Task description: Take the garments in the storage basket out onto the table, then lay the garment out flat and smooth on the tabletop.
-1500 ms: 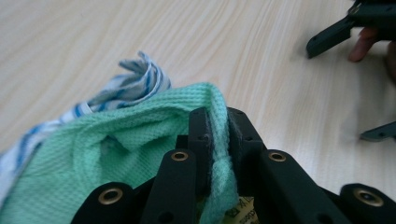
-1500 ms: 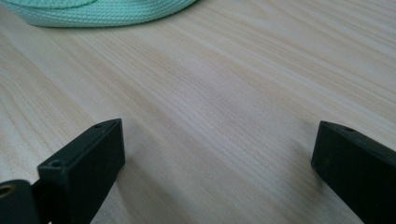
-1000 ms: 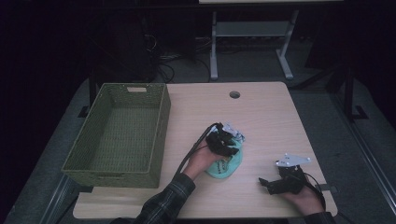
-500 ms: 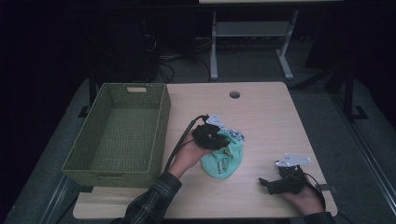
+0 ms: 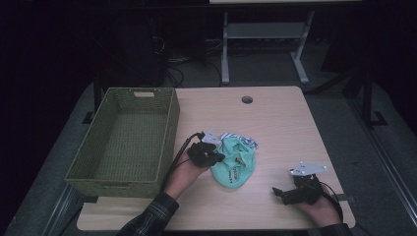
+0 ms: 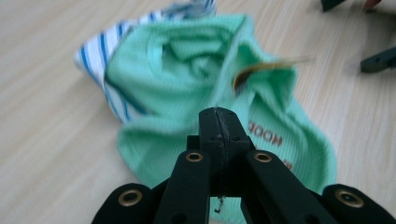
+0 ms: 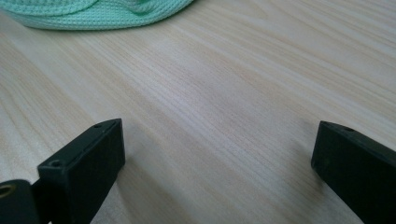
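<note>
A mint-green garment (image 5: 235,162) with a blue-and-white striped part lies crumpled on the wooden table (image 5: 280,128). My left gripper (image 5: 218,157) is at its left edge. In the left gripper view the garment (image 6: 177,79) spreads out beyond the gripper (image 6: 218,116), whose jaws have just been closing and now meet tip to tip over the cloth; I see no cloth pinched between them. My right gripper (image 5: 277,191) rests near the table's front right. Its jaws (image 7: 219,140) stand wide apart over bare wood, the garment's edge (image 7: 93,11) farther off.
A green woven basket (image 5: 169,123), nothing in it, stands on the table's left part, close to my left hand. A round cable hole (image 5: 247,100) sits near the far edge. Dark floor and a metal stand lie behind the table.
My left gripper has moved left off the garment toward the basket and its jaws have come together. The garment lies more spread out, its striped part showing. The right gripper has stayed put.
</note>
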Tool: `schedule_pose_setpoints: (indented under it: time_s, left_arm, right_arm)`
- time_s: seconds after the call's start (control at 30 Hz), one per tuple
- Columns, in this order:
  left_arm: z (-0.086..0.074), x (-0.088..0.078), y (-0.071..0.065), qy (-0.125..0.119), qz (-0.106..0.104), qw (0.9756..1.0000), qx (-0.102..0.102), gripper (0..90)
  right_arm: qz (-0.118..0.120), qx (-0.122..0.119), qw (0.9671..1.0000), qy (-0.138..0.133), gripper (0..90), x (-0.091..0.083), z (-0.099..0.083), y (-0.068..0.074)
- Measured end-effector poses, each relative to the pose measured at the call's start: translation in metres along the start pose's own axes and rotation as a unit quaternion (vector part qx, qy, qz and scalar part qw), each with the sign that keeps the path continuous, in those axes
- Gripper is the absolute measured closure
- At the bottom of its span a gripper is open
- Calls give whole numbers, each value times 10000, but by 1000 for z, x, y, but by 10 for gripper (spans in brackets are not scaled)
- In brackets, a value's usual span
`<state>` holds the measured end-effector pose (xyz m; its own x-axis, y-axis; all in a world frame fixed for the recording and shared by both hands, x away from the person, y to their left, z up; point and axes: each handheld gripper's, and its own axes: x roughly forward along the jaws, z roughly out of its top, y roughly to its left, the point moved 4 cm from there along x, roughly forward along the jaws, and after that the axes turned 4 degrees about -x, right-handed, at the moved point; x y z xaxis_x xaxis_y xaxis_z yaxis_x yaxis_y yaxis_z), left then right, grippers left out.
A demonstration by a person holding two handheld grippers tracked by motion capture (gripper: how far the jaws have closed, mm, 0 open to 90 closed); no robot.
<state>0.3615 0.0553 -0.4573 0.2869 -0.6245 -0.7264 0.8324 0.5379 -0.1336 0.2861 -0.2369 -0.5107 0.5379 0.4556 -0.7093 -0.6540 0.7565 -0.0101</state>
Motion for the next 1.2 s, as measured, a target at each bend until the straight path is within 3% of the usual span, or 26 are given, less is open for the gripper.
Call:
schedule_pose_setpoints:
  time_s: [0.27, 0.47, 0.53, 0.6, 0.77, 1.1, 1.2]
  left_arm:
    - [-20, 13, 1, 238, -95, 9997, -52, 888]
    - [-27, 18, 5, 496, 69, 9987, -12, 876]
    - [-29, 19, 5, 429, 26, 9991, -69, 874]
    - [-29, 18, 5, 491, 43, 9988, 39, 874]
    - [-29, 18, 6, 451, 26, 9990, 52, 878]
    - [-30, 18, 6, 419, 16, 9991, -23, 878]
    - [-30, 18, 6, 434, 21, 9991, -4, 878]
  right_arm:
    - [52, -43, 10000, 7, 24, 1, 1, 1]
    - [47, -193, 9997, 111, 97, 3, 10, 2]
    - [89, -236, 9997, 40, 122, 1, 15, 1]
    - [164, -203, 9997, 0, 135, -1, 19, 2]
    - [262, -276, 9993, 17, 140, 3, 31, 1]
    - [523, -291, 9981, -110, 200, 6, 55, -3]
    - [488, -324, 9983, -57, 208, 9, 64, -5]
